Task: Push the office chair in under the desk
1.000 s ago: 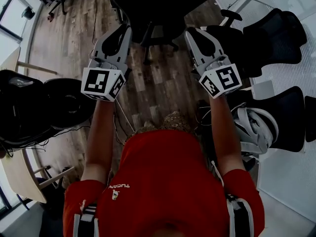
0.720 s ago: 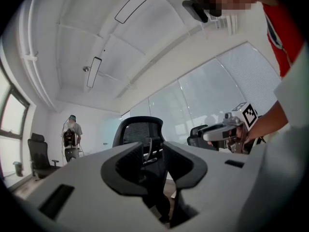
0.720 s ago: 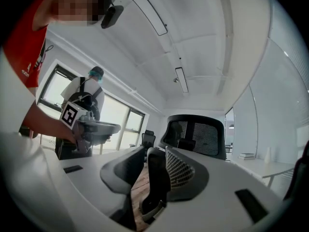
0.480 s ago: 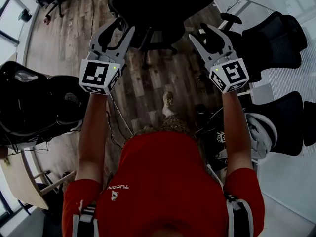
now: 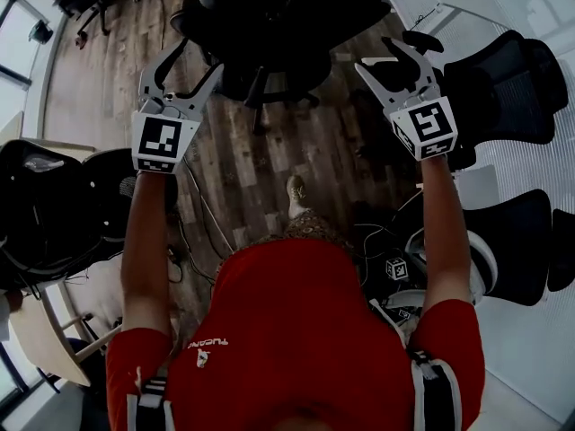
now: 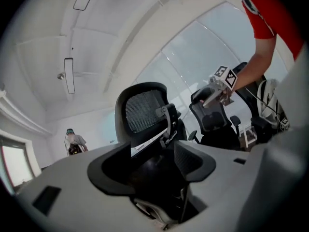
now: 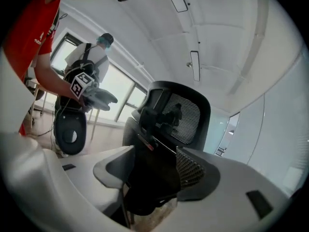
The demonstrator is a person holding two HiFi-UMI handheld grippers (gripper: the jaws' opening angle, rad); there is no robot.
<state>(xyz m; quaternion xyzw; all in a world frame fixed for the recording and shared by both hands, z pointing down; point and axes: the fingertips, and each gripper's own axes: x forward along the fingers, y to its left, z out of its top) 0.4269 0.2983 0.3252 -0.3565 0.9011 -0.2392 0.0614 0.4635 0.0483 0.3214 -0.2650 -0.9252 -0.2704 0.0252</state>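
The black office chair [image 5: 269, 25] stands at the top middle of the head view on the wooden floor, its base just ahead of my hands. My left gripper [image 5: 189, 61] is held out at the chair's left side and my right gripper [image 5: 388, 54] at its right side. Both are opening, with nothing pressed between the pads. In the left gripper view the chair's mesh headrest [image 6: 145, 110] rises beyond the left gripper [image 6: 154, 166]. From the other side, the right gripper view shows the same chair back [image 7: 181, 112] past the right gripper [image 7: 154, 170].
More black chairs stand at the right [image 5: 503, 79] and at the left [image 5: 54, 196]. Cables [image 5: 202, 214] trail over the floor. A light table corner [image 5: 36, 330] is at the lower left. A person [image 6: 72, 141] stands far off by the wall.
Both grippers went from shut to wide open. My arms stretched forward and spread apart, and the chair moved further up the head view.
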